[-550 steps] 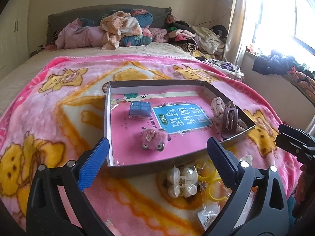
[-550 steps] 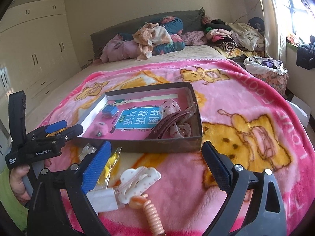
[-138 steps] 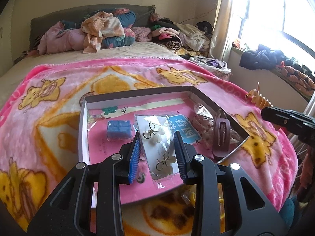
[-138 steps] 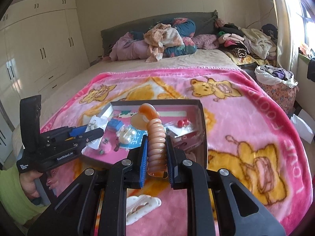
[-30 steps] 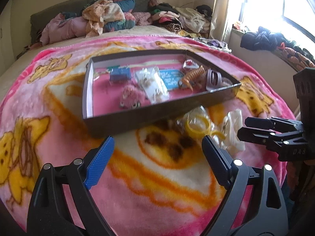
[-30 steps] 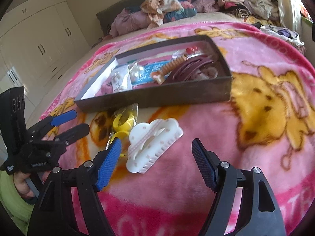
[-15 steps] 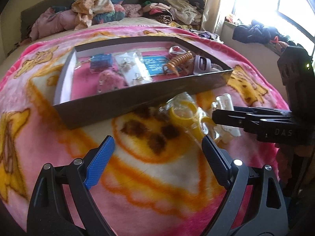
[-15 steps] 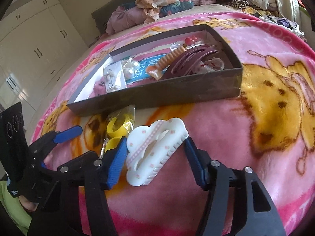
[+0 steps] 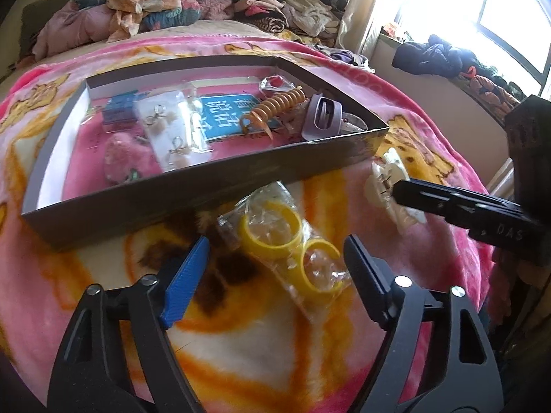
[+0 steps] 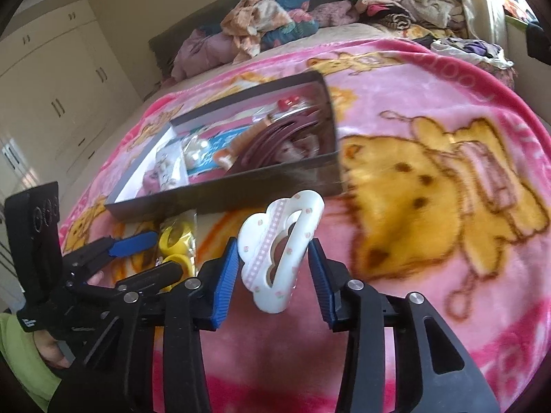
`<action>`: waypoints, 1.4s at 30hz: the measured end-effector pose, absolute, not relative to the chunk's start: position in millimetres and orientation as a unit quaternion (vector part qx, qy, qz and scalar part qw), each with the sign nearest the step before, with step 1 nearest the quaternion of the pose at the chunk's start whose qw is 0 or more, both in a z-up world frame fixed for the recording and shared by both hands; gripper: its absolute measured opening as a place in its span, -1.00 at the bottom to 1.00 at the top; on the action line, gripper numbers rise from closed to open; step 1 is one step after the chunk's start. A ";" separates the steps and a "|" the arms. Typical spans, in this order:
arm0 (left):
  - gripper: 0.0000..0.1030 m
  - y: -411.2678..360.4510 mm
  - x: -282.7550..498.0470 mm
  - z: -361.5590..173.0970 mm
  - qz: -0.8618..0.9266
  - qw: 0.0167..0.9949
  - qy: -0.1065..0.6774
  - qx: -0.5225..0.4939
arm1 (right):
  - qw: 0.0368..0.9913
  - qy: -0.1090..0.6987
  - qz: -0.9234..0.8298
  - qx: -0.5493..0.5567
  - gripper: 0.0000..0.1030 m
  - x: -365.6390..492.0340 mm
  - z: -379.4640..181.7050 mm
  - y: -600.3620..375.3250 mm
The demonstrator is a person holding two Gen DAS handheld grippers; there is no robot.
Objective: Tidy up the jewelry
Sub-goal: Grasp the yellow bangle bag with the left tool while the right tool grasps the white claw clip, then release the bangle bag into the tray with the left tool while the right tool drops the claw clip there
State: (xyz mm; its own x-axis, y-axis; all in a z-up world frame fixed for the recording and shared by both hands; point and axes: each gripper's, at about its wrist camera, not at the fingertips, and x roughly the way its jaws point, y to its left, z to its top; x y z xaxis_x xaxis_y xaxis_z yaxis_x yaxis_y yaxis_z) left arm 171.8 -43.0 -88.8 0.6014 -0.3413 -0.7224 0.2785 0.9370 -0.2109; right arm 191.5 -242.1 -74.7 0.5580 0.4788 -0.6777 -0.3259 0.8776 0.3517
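Observation:
A dark shallow box (image 9: 193, 186) lies on the pink blanket with an orange spiral clip (image 9: 275, 106), a purple hair claw (image 9: 322, 117), an earring card (image 9: 168, 134) and a pink fluffy item (image 9: 124, 158) inside. My left gripper (image 9: 275, 272) is open around a clear bag of yellow rings (image 9: 286, 241) in front of the box. My right gripper (image 10: 275, 268) is shut on a white cloud-shaped hair claw (image 10: 279, 247), lifted off the blanket; it also shows in the left wrist view (image 9: 385, 179). The box shows in the right wrist view (image 10: 241, 186).
Piled clothes (image 9: 144, 3) lie at the bed's head. A window sill with dark clothes (image 9: 434, 58) is to the right. White wardrobes (image 10: 51, 103) stand on the left of the bed.
My right gripper has closed on the white hair claw and raised it off the blanket. My left gripper has moved forward and down around the bag of yellow rings.

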 end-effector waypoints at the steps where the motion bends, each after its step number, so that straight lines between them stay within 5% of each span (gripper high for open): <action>1: 0.18 -44.9 173.0 -88.8 -0.174 0.893 0.412 -0.041 | 0.879 0.409 0.228 0.095 -0.27 191.2 -74.0 -245.1; 5: -0.30 -49.9 175.7 -89.2 -0.178 0.891 0.414 -0.044 | 0.881 0.403 0.225 0.102 -0.27 189.8 -70.9 -252.2; 11: -0.48 -60.0 170.7 -84.3 -0.189 0.894 0.406 -0.025 | 0.884 0.390 0.233 0.109 -0.27 183.7 -64.6 -256.8; 42: -0.49 13.9 190.5 -20.0 -0.109 0.940 0.318 -0.054 | 0.891 0.355 0.274 0.075 -0.27 204.3 -18.4 -215.1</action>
